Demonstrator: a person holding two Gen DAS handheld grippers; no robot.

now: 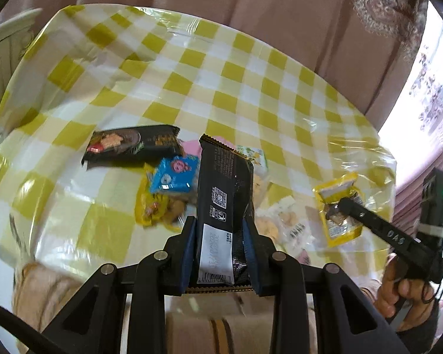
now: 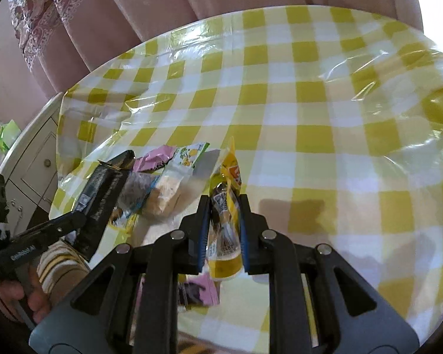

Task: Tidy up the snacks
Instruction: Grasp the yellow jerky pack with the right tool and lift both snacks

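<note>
My left gripper (image 1: 220, 224) is shut on a long black snack bar (image 1: 224, 188) and holds it up over the pile; the bar also shows in the right wrist view (image 2: 103, 194). My right gripper (image 2: 224, 203) is shut on a yellow snack packet (image 2: 226, 206), also seen in the left wrist view (image 1: 338, 209), lifted above the table. On the checked tablecloth (image 1: 251, 82) lie a black noodle-type packet (image 1: 130, 144), a blue packet (image 1: 174, 175), a yellow packet (image 1: 156, 206) and clear biscuit packs (image 1: 283, 221).
A pink packet (image 2: 156, 159), a lemon-print packet (image 2: 189, 155) and a clear biscuit pack (image 2: 162, 194) lie left of the right gripper. Another pink packet (image 2: 198, 292) lies under it. A white cabinet (image 2: 35, 165) stands left of the table, pink curtains (image 1: 251, 6) behind.
</note>
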